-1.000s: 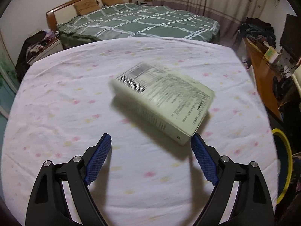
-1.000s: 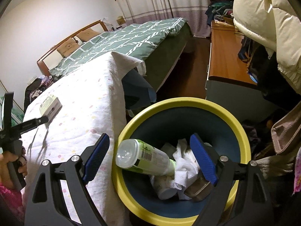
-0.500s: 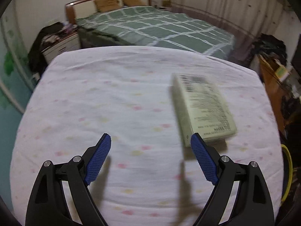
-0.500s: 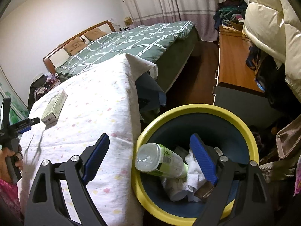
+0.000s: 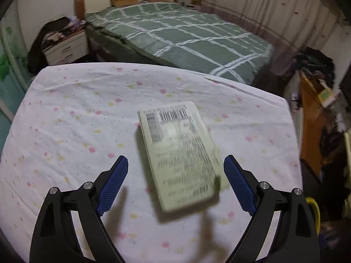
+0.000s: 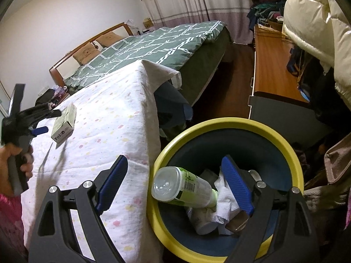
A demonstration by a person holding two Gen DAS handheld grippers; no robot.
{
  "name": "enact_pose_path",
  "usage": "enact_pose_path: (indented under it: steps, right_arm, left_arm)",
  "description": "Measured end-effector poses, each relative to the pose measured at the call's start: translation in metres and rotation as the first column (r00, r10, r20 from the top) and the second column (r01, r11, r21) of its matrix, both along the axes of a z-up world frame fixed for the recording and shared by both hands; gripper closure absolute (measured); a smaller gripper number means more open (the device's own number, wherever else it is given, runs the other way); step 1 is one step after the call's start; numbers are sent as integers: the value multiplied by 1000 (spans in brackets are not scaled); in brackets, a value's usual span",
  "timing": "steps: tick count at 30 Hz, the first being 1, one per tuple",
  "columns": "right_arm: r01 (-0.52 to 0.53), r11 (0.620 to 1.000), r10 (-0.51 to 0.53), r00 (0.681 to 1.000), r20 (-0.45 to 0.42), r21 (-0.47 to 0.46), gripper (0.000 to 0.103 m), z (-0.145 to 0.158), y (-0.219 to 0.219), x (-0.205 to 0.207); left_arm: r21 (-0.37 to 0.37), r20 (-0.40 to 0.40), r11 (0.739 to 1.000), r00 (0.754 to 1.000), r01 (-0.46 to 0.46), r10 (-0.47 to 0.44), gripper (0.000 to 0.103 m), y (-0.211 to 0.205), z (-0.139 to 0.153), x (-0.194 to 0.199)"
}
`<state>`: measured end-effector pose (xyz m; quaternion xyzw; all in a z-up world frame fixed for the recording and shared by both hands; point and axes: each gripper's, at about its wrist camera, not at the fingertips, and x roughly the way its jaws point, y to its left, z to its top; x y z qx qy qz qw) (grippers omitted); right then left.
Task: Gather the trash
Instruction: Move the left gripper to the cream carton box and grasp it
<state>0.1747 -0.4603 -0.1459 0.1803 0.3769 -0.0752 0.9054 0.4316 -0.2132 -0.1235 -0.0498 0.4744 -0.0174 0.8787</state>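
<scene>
Beside the bed, a yellow-rimmed bin [image 6: 294,153] holds a bottle [image 6: 184,186] and seemingly tissues [image 6: 226,199]; both tools gape, empty.

Green checked bed [image 5: 179,37], wooden desk [image 6: 272,65], white puffy coat [image 6: 316,22], curtains [image 6: 188,0]

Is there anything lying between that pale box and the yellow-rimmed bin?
Nothing but bare spotted sheet lies between the box and the bin, as the right wrist view shows.
</scene>
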Motion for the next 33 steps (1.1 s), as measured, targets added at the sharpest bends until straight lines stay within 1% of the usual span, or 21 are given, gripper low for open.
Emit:
enact_pose_path:
  steps: [1, 2, 3, 4, 6, 8, 10, 11, 13, 17, 21, 24, 27, 29, 31, 33]
  right_arm:
    - [-4, 1000, 4, 1000, 3, 5, 20, 0, -1, 0]
    - [-9, 1000, 9, 1000, 7, 7, 20, 0, -1, 0]
    - [-12, 1000, 12, 1000, 11, 9, 20, 1, -1, 0]
    - [-16, 1000, 16, 1000, 17, 13, 20, 1, -2, -1]
    - [-21, 1000, 20, 999, 28, 19, 20, 3, -4, -2]
    - [-24, 999, 23, 999, 33, 27, 20, 3, -5, -2]
    - [-30, 999, 29, 999, 38, 32, 20, 4, -5, -2]
    - [-34, 999, 33, 999, 40, 32, 20, 4, -4, -3]
    - [-39, 999, 38, 999, 39, 32, 20, 3, -4, -3]
    - [-39, 998, 37, 998, 42, 47, 20, 0, -5, -4]
    - [-48, 998, 46, 998, 49, 49, 20, 2, -3, -5]
    - [-54, 998, 52, 997, 52, 45, 20, 5, -2, -5]
    - [-53, 998, 50, 997, 52, 43, 20, 6, -1, -5]
    - [-50, 998, 48, 997, 52, 42, 20, 7, -1, -6]
    - [-47, 998, 45, 998, 49, 40, 20, 7, -1, -8]
    - [-45, 998, 43, 998, 46, 38, 20, 9, -1, -10]
  left_arm:
    - [30, -4, 999, 999, -34, 35, 15, -2, -2, 7]
    - [41, -12, 998, 998, -56, 56, 15, -1, -5, 12]
    - [45, -27, 996, 996, -79, 80, 15, 1, -9, 17]
    - [28, -42, 995, 994, -101, 102, 13, 2, -11, 20]
    - [32, -40, 991, 991, -128, 129, 12, 2, -11, 21]
    - [34, -43, 990, 989, -138, 140, 12, -1, -10, 23]
    - [-1, -50, 989, 988, -149, 148, 12, -4, -8, 21]
    - [-5, -42, 989, 988, -149, 149, 12, -6, -6, 22]
    - [6, -23, 988, 988, -151, 152, 12, -11, -3, 20]
    - [16, -57, 982, 981, -187, 188, 12, -14, -11, 26]
    - [20, -99, 974, 969, -225, 226, 12, -8, -27, 35]
    - [24, -115, 975, 968, -221, 222, 12, -8, -34, 37]
    - [41, -107, 978, 972, -205, 208, 12, -11, -36, 38]
    - [50, -109, 981, 975, -187, 191, 15, -14, -38, 39]
    - [63, -95, 983, 979, -174, 179, 25, -16, -37, 40]
    - [65, -87, 988, 986, -140, 145, 27, -17, -36, 38]
